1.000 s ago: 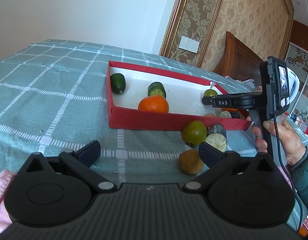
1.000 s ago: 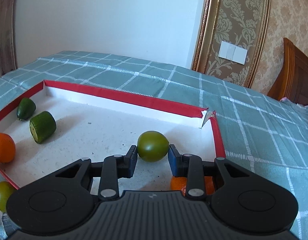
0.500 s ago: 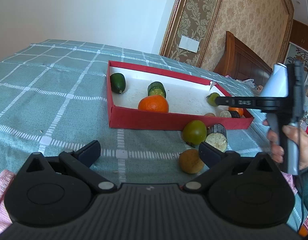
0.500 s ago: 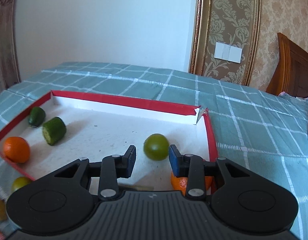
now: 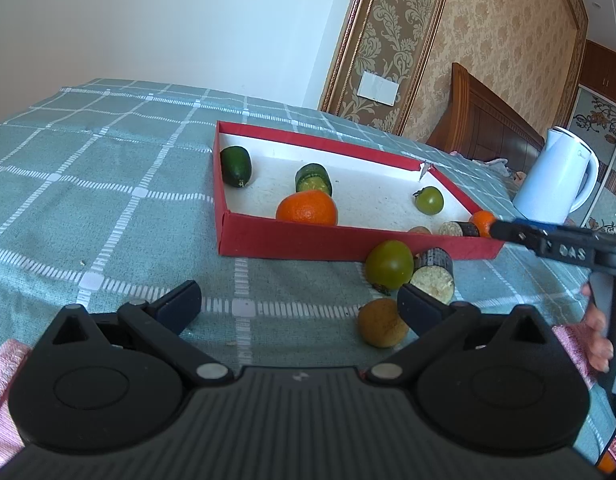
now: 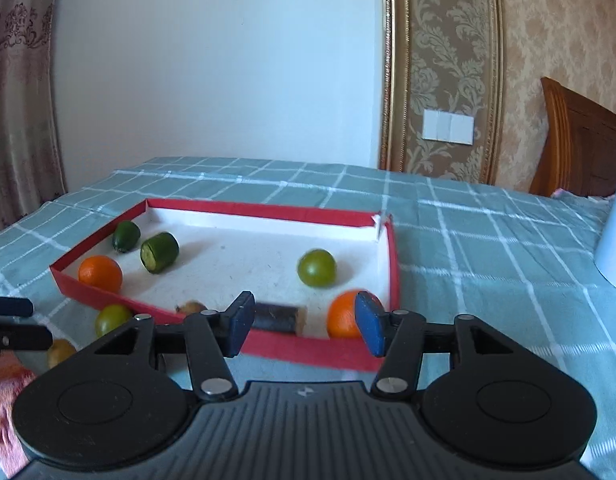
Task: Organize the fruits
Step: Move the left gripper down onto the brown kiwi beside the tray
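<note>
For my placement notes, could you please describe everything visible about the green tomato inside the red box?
The green tomato is small, round, smooth and glossy, evenly green, with a dark stem cap showing in the left wrist view. It rests alone on the white floor of the red box, near the far right corner, lying free. Nothing touches it; the orange lies nearer the camera, apart.

Six fruits lie in the box (image 6: 391,264) on the cloth (image 5: 88,184) (three more just outside its near wall).
</note>
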Available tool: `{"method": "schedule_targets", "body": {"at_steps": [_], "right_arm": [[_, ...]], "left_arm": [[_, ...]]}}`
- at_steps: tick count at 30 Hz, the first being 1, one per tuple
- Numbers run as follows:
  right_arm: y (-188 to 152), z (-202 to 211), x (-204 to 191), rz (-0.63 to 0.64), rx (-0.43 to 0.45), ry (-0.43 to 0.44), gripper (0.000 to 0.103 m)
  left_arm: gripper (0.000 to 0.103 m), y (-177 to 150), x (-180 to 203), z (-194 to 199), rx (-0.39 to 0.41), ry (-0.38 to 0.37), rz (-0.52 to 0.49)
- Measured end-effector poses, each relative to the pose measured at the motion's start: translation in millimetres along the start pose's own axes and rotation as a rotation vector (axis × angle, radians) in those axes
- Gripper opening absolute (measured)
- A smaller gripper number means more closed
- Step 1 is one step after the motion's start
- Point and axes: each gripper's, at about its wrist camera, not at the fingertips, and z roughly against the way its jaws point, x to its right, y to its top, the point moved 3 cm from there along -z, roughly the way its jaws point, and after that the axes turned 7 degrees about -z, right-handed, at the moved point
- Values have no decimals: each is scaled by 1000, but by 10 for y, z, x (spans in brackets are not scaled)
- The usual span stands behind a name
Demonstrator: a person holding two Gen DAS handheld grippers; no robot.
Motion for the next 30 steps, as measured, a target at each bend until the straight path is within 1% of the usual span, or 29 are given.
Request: {"method": "schedule_targets", "body": {"at_steps": [4, 6, 9, 11, 12, 13, 14, 15, 18, 21, 22, 24, 26, 27, 28, 29, 30], "right_arm": [[-133, 88, 89, -6, -43, 12, 55], [-201, 81, 94, 7, -73, 10, 55], [-275, 42, 74, 27, -90, 1, 55], [-290, 9, 70, 30, -106, 5, 55], [-293, 5, 77, 26, -113, 12, 56], [-301, 6, 90, 17, -117, 17, 61], [-300, -1, 109, 6, -122, 21, 70], [-299, -12, 131, -8, -129, 25, 73], [-295, -37, 187, -43, -145, 26, 74], [-301, -62, 186, -45, -161, 27, 74], [-302, -63, 176, -41, -161, 24, 74], [-306, -67, 171, -37, -164, 22, 74], [-304, -78, 173, -37, -170, 21, 75], [-305, -81, 170, -35, -172, 23, 76], [-306, -84, 165, -32, -174, 24, 77], [-307, -85, 160, -29, -175, 23, 77], [-308, -87, 155, -26, -176, 21, 77]], "left_arm": [[103, 1, 2, 0, 0, 0, 0], [103, 0, 2, -1, -1, 1, -2], [103, -1, -1, 4, 1, -2, -2], [103, -7, 14, 7, 0, -20, -17], [103, -9, 31, 9, -4, -24, -30], [103, -11, 59, 15, -4, -24, -47], [103, -13, 95, 34, 4, -23, -62], [103, -17, 119, 57, 17, -23, -71], [103, -14, 219, 95, 32, -44, -72], [103, -9, 378, 97, 45, -36, -118], [103, -7, 432, 97, 51, -27, -140], [103, -1, 511, 81, 62, 17, -177], [99, 3, 554, 43, 50, 35, -200], [93, -1, 566, 24, 39, 34, -202], [83, -10, 576, -2, 24, 31, -203], [78, -19, 586, -23, 13, 31, -205], [71, -30, 598, -39, 8, 36, -214]]}}
